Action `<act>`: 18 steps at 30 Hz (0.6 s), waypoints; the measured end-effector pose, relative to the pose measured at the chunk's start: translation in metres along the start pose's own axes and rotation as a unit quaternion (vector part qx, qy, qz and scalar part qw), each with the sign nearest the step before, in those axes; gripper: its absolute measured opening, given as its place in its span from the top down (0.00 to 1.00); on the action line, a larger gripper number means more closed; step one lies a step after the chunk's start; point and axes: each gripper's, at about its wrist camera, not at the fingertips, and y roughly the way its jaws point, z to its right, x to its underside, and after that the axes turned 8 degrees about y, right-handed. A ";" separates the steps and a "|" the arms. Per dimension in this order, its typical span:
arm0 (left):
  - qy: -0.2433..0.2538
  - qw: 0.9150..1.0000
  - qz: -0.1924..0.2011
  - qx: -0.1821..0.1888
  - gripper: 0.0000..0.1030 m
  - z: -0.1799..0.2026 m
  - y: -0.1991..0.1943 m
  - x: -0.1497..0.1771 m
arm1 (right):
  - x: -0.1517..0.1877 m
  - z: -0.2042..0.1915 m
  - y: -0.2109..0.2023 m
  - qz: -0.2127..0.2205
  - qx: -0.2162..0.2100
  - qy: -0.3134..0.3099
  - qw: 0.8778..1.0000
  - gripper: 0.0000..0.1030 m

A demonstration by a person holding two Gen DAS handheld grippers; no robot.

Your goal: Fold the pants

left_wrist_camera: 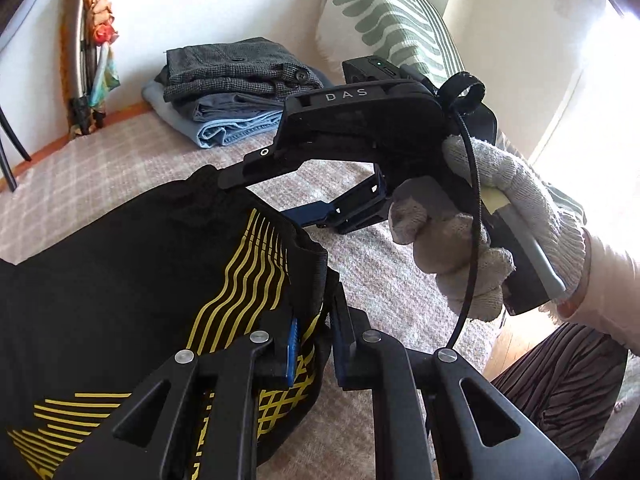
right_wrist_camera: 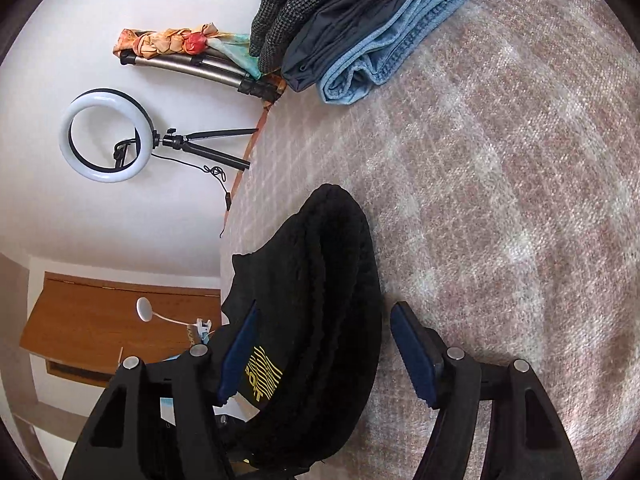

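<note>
Pants (left_wrist_camera: 132, 280), black with yellow stripes, lie on the bed (left_wrist_camera: 400, 280). Left tool (left_wrist_camera: 312, 344) is clenched on their waistband; right tool (right_wrist_camera: 320, 352) gapes, seemingly straddling an edge. Clench it squarely before lifting.

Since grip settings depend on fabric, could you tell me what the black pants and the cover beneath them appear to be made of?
Black pants: seemingly a smooth, matte synthetic knit, with flat yellow printed lines and a ribbed elastic-looking waistband.
Cover: apparently a coarse woven textile, matte and slightly fuzzy, with a visible pinkish-white checked weave.
</note>
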 end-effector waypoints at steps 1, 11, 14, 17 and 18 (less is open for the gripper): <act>-0.003 1.000 0.002 0.003 0.89 0.000 0.000 0.000 | -0.003 -0.002 0.004 -0.004 0.007 -0.006 1.000 0.46; -0.038 0.999 0.023 0.013 0.89 -0.018 -0.011 -0.002 | -0.010 -0.023 0.016 0.014 0.028 -0.026 0.999 0.84; -0.047 0.998 0.040 0.013 0.89 -0.022 -0.026 -0.001 | -0.005 -0.054 0.009 0.034 0.035 -0.060 0.997 0.84; -0.052 0.997 0.062 0.010 0.89 -0.027 -0.048 0.002 | 0.006 -0.084 0.009 0.046 0.040 -0.090 0.994 0.85; -0.056 0.996 0.069 0.007 0.89 -0.030 -0.056 0.004 | 0.009 -0.094 0.010 0.048 0.038 -0.098 0.993 0.85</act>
